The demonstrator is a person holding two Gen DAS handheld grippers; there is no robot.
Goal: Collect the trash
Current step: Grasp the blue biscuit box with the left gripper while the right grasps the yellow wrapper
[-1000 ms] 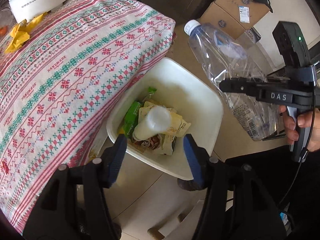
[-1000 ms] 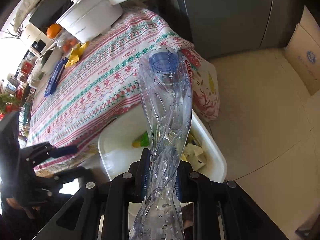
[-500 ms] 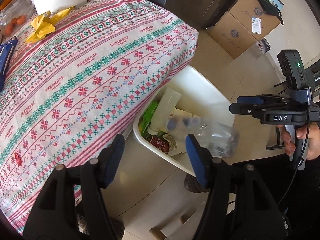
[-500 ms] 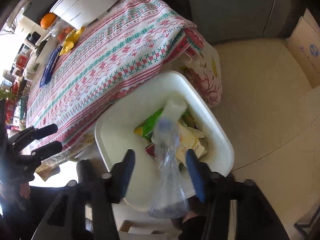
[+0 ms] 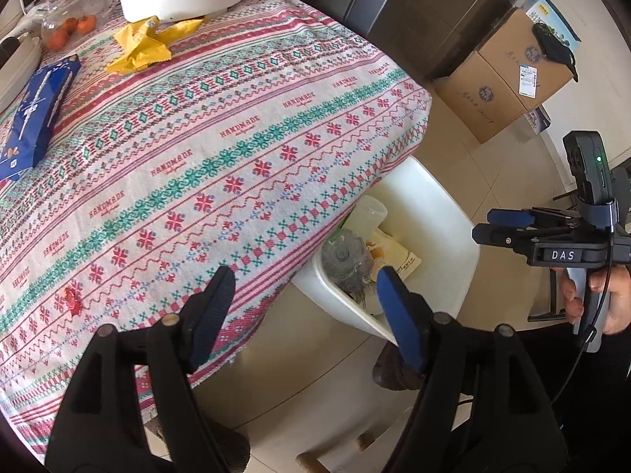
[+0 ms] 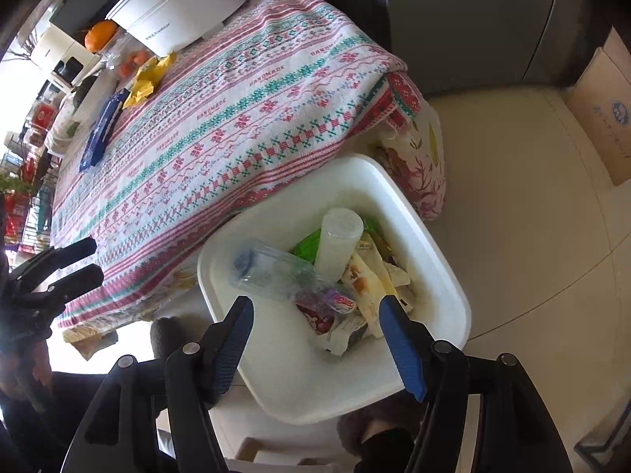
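Right tool [image 6: 313,325]: jaws apart, empty, above the white bin [image 6: 453,283]. Left tool [image 5: 301,295]: jaws apart, empty, over the tabletop [image 5: 236,126] edge. Clear bottle [image 6: 276,272] lies in the bin on wrappers. Yellow wrapper [image 5: 144,45] and blue packet [image 5: 37,112] remain uncollected. Risk: thin wrapper slips from a shallow pinch.

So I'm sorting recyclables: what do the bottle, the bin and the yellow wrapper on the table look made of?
Bottle: thin clear plastic, see-through and crumpled. Bin: rigid white plastic, probably; smooth, slightly glossy moulded walls. Yellow wrapper: creased, crinkled film or coated paper; the look leaves that open.
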